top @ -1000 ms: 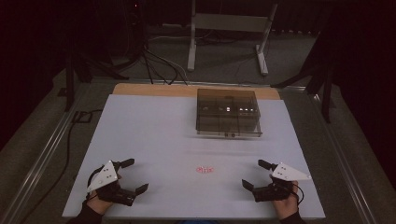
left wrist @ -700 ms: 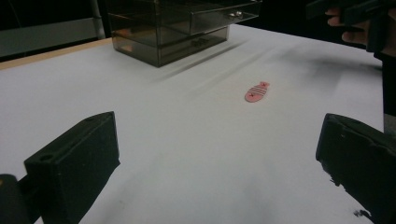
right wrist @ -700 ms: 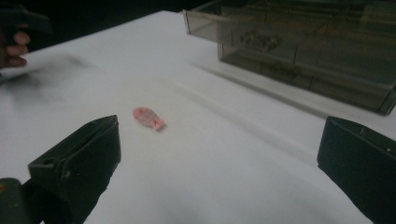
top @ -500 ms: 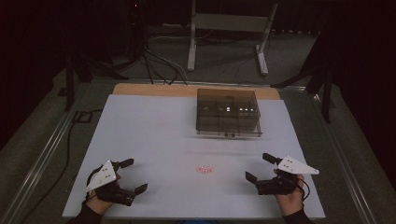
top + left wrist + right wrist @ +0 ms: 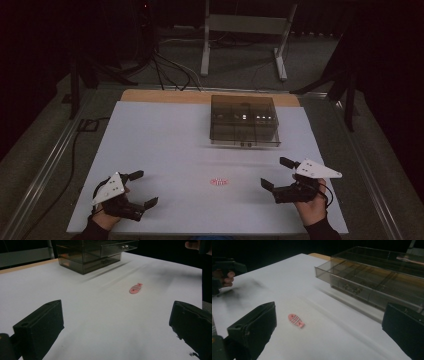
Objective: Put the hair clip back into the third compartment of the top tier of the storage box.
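**Both tongs spread, pink tag between them**

I see a dark room around a white counter (image 5: 165,150), with cables and a metal stand on the floor beyond its far edge. A smoky clear drawer box (image 5: 243,120) stands on the far half of the counter, right of centre, and its drawers look closed.

The pink tag (image 5: 218,182) lies flat on the near half, alone on the bare white sheet, well short of the box. It is a small oblong piece with pale stripes across its middle and a dark mark towards each end.

My left tongs (image 5: 141,189) sit at the near left of the counter, jaws spread wide with nothing between them, resting on or just above the surface; I cannot tell which. In the left gripper view the tag lies ahead, well apart from both jaws.

My right tongs (image 5: 277,173) are at the near right, also released and empty, pointing towards the tag and nearer to it than the left. In the right gripper view the tag lies just beyond the left jaw, not touching it.
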A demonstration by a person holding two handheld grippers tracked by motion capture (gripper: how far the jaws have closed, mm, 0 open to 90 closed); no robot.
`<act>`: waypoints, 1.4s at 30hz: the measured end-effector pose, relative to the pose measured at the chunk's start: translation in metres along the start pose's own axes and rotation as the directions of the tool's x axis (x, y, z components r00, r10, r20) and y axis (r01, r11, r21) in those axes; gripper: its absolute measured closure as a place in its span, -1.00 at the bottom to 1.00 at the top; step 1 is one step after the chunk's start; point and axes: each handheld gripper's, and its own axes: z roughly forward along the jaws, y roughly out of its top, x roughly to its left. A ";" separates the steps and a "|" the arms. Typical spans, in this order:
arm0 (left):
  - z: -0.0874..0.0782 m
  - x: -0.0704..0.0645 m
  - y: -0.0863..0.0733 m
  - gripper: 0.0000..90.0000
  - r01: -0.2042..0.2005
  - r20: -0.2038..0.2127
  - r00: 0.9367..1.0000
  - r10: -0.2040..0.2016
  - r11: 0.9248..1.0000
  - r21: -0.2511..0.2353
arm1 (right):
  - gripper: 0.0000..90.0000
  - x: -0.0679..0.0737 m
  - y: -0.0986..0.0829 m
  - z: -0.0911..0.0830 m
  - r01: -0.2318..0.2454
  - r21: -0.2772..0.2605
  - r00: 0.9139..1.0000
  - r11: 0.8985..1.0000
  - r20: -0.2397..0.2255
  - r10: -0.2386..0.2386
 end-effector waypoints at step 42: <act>-0.002 -0.002 0.003 -0.99 -0.002 0.012 1.000 0.002 1.000 -0.013 | -1.00 0.016 0.032 0.053 0.064 0.046 0.988 0.997 -0.142 -0.057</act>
